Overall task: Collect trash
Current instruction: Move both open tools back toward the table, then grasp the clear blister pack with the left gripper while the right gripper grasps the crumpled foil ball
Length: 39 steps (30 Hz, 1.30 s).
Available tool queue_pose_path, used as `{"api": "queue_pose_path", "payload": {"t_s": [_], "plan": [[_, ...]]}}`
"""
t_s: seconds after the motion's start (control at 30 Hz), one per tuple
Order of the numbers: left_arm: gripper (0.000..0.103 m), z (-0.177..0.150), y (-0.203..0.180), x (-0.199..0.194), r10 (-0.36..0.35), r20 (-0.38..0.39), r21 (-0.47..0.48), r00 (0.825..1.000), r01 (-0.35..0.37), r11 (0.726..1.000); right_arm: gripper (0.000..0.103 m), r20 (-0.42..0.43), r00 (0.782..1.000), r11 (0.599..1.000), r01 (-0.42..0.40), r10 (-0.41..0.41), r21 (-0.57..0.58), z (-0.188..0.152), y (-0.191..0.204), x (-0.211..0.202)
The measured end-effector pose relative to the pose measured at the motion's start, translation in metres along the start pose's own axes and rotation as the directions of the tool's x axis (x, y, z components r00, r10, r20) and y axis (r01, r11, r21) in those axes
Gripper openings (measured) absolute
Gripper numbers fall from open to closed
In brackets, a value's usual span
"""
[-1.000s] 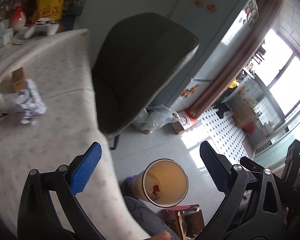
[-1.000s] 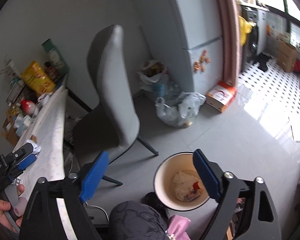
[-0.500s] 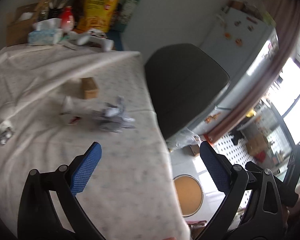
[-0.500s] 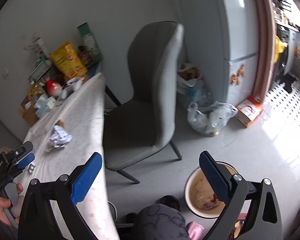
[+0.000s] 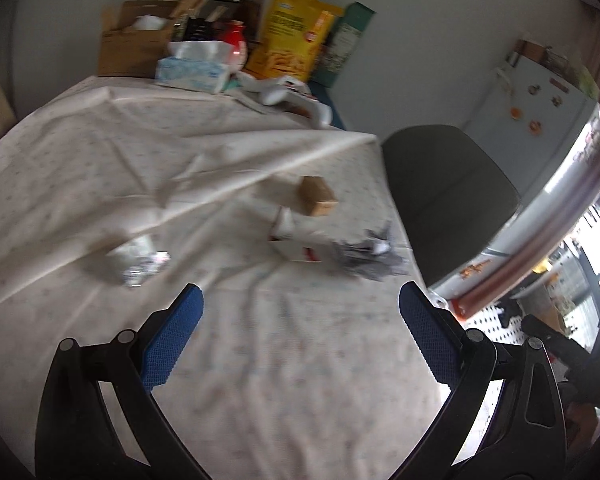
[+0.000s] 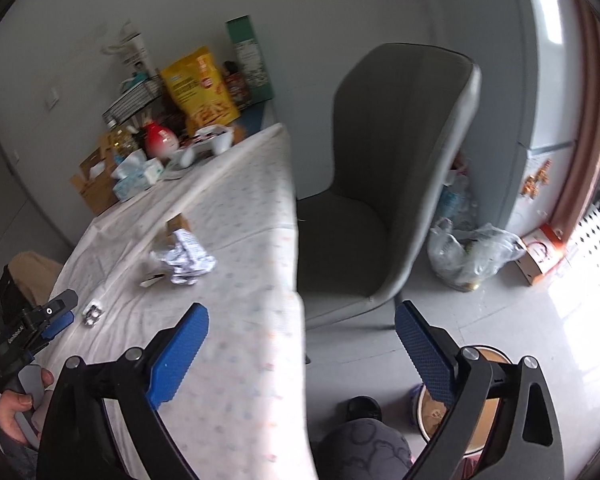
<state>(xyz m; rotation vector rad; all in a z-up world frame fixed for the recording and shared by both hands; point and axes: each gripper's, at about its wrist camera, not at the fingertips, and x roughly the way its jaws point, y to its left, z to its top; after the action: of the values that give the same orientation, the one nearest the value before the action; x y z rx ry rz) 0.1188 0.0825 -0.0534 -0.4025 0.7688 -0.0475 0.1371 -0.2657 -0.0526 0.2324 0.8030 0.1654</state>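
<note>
On the cloth-covered table (image 5: 228, 148) lie a crumpled grey-white paper ball (image 5: 370, 256) (image 6: 186, 260), a white tube-like wrapper (image 5: 296, 232), a small brown box (image 5: 316, 196) (image 6: 178, 224) and a crinkled foil wrapper (image 5: 140, 264) (image 6: 93, 312). My left gripper (image 5: 300, 336) hangs open over the near part of the table, empty, short of the trash. My right gripper (image 6: 300, 352) is open and empty above the table's right edge. The bin (image 6: 488, 412) stands on the floor, partly hidden behind the right finger.
A grey chair (image 6: 392, 168) is tucked at the table's right side. Tissue box (image 5: 196, 68), yellow bag (image 5: 292, 40), cardboard box (image 5: 136, 36) and bottles crowd the far end. Plastic bags (image 6: 468, 252) and a fridge (image 6: 540, 60) stand beyond the chair. A knee (image 6: 364, 448) shows below.
Both views have swung up from the bin and floor toward the table. The trash items now lie ahead of the left gripper. Both grippers stay open and empty.
</note>
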Motion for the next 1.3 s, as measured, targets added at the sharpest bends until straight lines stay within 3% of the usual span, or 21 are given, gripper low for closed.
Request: {"api": "queue_pose_path", "payload": {"t_s": [0.5,0.93,1.03,1.13,1.3], "plan": [[0.097,0.003,0.082,0.0,0.145,-0.016,-0.067,0.989,-0.146,0.987,0.085,-0.042,0.996,0.991,-0.08,0.076,-0.109,0.009,0.071,0.034],[0.087,0.008,0.091,0.045,0.221,-0.056,-0.01,0.974,-0.222,0.975,0.075,-0.108,0.991,0.98,-0.1,0.082,-0.174,0.011,0.103,0.086],[0.077,0.008,0.093,0.056,0.253,-0.07,0.002,0.965,-0.253,0.967,0.075,-0.122,0.989,0.974,-0.104,0.08,-0.2,0.011,0.112,0.1],[0.05,0.01,0.09,0.056,0.28,-0.069,0.013,0.958,-0.28,0.96,0.075,-0.136,0.988,0.97,-0.104,0.075,-0.219,0.012,0.12,0.115],[0.048,0.011,0.087,0.047,0.256,-0.058,-0.009,0.965,-0.256,0.967,0.074,-0.145,0.988,0.965,-0.097,0.062,-0.243,0.017,0.13,0.131]]}}
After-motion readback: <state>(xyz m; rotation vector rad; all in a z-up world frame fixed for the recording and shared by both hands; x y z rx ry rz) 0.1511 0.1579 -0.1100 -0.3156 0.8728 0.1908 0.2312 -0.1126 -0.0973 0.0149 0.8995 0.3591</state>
